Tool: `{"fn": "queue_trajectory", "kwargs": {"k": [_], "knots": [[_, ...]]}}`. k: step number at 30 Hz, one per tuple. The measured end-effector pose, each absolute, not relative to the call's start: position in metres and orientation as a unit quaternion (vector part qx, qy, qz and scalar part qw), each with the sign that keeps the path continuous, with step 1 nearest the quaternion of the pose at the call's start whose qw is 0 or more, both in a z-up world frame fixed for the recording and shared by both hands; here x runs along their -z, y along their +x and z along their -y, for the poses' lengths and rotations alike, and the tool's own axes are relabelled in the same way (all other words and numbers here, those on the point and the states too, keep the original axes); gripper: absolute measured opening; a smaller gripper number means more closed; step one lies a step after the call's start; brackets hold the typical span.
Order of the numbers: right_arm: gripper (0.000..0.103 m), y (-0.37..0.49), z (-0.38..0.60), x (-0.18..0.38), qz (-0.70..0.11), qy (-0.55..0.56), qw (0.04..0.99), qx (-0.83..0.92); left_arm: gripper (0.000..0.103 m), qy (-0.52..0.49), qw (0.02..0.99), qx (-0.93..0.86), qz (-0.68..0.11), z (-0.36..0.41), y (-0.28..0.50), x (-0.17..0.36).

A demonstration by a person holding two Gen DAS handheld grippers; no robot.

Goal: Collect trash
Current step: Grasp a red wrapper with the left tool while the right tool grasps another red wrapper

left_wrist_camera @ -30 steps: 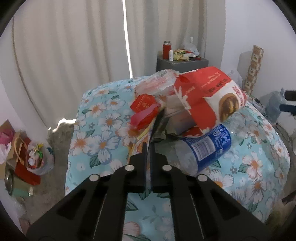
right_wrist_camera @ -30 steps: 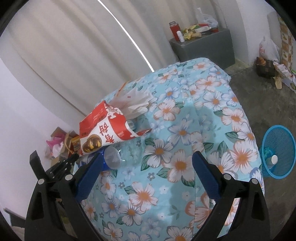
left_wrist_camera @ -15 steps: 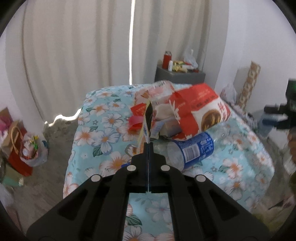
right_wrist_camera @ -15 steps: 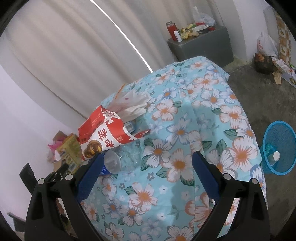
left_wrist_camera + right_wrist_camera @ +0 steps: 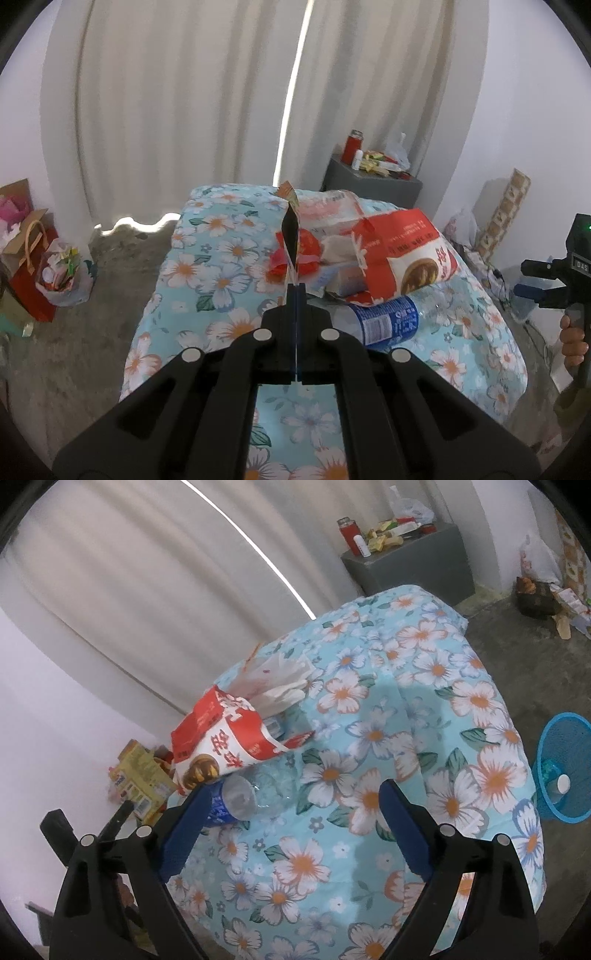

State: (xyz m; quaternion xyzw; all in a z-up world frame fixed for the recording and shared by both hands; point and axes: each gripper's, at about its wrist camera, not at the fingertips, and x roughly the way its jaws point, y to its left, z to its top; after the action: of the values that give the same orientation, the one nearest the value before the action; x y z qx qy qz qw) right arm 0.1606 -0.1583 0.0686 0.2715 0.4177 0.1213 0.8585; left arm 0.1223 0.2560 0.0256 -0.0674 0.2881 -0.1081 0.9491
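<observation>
The left gripper (image 5: 296,291) is clamped on a thin wrapper (image 5: 289,229), lifted edge-on above the trash pile (image 5: 369,251) on the table (image 5: 221,266). The right gripper (image 5: 291,805) stands wide, its jaws just closing slightly, with the bottle (image 5: 255,790) lying between the pads, ungripped.

Left wrist view: looks forward and down along closed fingers, over the near end of the floral table (image 5: 207,280), toward the curtains (image 5: 184,96).
Right wrist view: looks down from the table's side, close.
Shared: red bag (image 5: 402,254) (image 5: 221,738), bottle (image 5: 384,321) (image 5: 240,797), grey cabinet (image 5: 369,184) (image 5: 413,565).
</observation>
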Motion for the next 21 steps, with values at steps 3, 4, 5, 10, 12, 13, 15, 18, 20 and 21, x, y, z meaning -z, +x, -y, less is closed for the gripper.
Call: {"fn": "queue_trajectory", "kwargs": {"k": [3, 4, 5, 10, 12, 13, 15, 18, 20, 21], "knots": [[0.086, 0.175, 0.145, -0.088, -0.408, 0.254, 0.864, -0.151, 0.0, -0.079, 0.951, 0.091, -0.284, -0.263, 0.121, -0.028], [0.085, 0.18, 0.138, -0.096, -0.404, 0.243, 0.866, -0.163, 0.0, -0.083, 0.951, 0.087, -0.284, -0.266, 0.12, -0.028], [0.084, 0.186, 0.129, -0.104, -0.402, 0.23, 0.869, -0.175, 0.0, -0.09, 0.951, 0.082, -0.283, -0.269, 0.12, -0.028], [0.08, 0.231, 0.059, -0.147, -0.399, 0.136, 0.866, -0.27, 0.0, -0.11, 0.951, 0.061, -0.281, -0.283, 0.118, -0.026], [0.077, 0.254, 0.03, -0.153, -0.42, 0.11, 0.846, -0.311, 0.0, -0.12, 0.951, 0.049, -0.282, -0.291, 0.115, -0.025], [0.076, 0.271, 0.01, -0.154, -0.439, 0.092, 0.831, -0.33, 0.0, -0.123, 0.951, 0.044, -0.282, -0.295, 0.114, -0.025], [0.072, 0.304, -0.033, -0.147, -0.486, 0.035, 0.798, -0.355, 0.0, -0.131, 0.951, 0.03, -0.28, -0.305, 0.111, -0.024], [0.07, 0.344, -0.083, -0.123, -0.558, -0.026, 0.748, -0.358, 0.0, -0.136, 0.951, 0.004, -0.276, -0.321, 0.105, -0.025], [0.067, 0.372, -0.116, -0.097, -0.606, -0.068, 0.716, -0.339, 0.0, -0.143, 0.951, -0.014, -0.274, -0.333, 0.1, -0.026], [0.067, 0.382, -0.131, -0.086, -0.62, -0.094, 0.708, -0.324, 0.0, -0.147, 0.95, -0.022, -0.274, -0.339, 0.098, -0.026]]}}
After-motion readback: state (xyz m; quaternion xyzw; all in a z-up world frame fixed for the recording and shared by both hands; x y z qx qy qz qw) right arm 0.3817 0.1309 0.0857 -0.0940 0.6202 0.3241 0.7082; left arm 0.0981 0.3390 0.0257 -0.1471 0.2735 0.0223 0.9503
